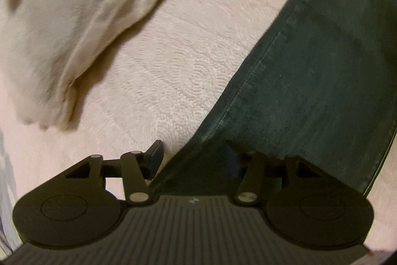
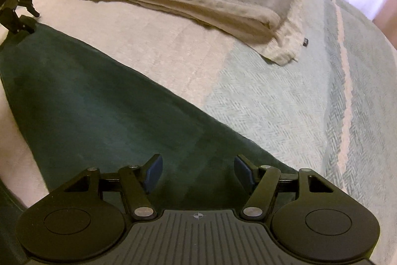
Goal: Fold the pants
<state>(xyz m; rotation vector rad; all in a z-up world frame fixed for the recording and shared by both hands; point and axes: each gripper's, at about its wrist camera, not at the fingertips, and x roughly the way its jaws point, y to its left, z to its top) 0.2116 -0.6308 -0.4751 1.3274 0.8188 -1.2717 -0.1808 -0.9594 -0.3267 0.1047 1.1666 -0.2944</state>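
Both tools, left (image 1: pixel 194 160) and right (image 2: pixel 197 170), gape over dark green pants (image 2: pixel 99 101) stretched lengthwise between them.

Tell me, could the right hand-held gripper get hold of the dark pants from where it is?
Probably yes. The right hand-held gripper is open, and the pants lie directly between and below its fingers, with nothing in between. It likely only needs to lower and close.

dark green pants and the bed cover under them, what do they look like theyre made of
The dark green pants look like a matte woven cloth, perhaps cotton twill or denim: a pale line of stitching runs along the seam, and the surface shows faint fading. The bed cover looks like a textured woven cotton spread, matte, with a raised herringbone weave in its pale green bands. The fibre itself cannot be told.
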